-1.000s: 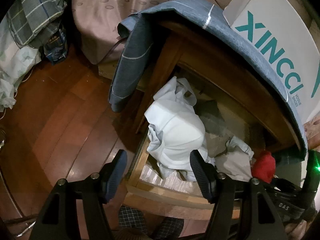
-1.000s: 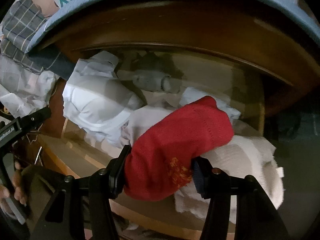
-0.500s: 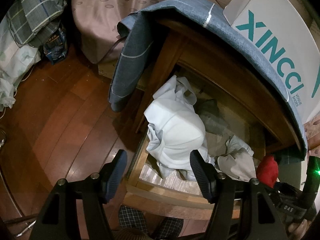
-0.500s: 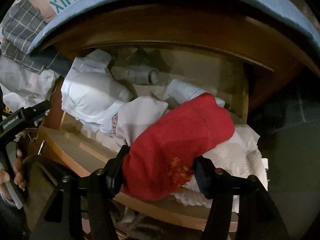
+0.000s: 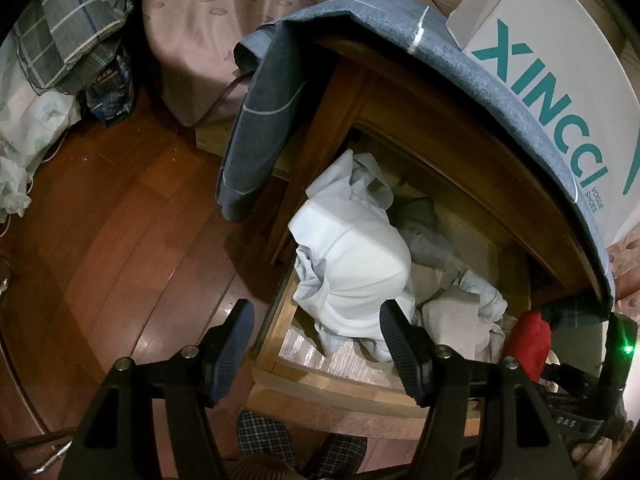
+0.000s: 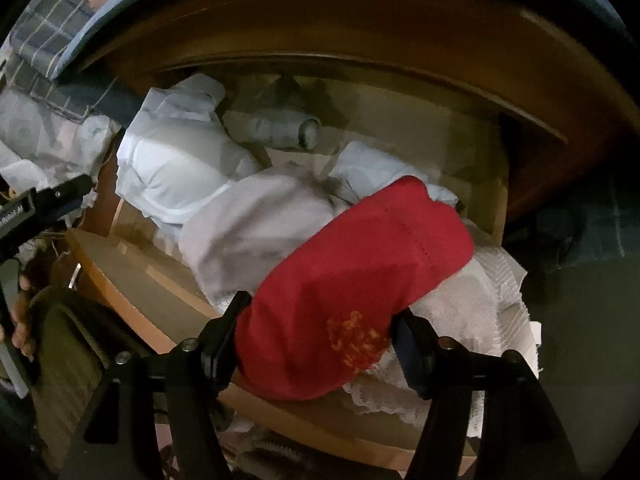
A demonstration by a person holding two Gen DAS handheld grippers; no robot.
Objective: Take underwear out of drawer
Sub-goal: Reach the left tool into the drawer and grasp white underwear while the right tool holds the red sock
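While the drawer (image 5: 332, 396) stood open, the right gripper (image 6: 320, 332) held the red underwear (image 6: 352, 292) over its front edge, jaws lately widening yet still touching the cloth. Left gripper (image 5: 316, 332): open, empty, above the white garment (image 5: 352, 268). Step: extraction. Next, judged: carry clear.

A home bedroom: a bed (image 5: 224, 20) with spotted bedding fills the upper left, wooden floor (image 5: 120, 240) lies below it, and an open drawer (image 5: 360, 384) of clothes sits at centre
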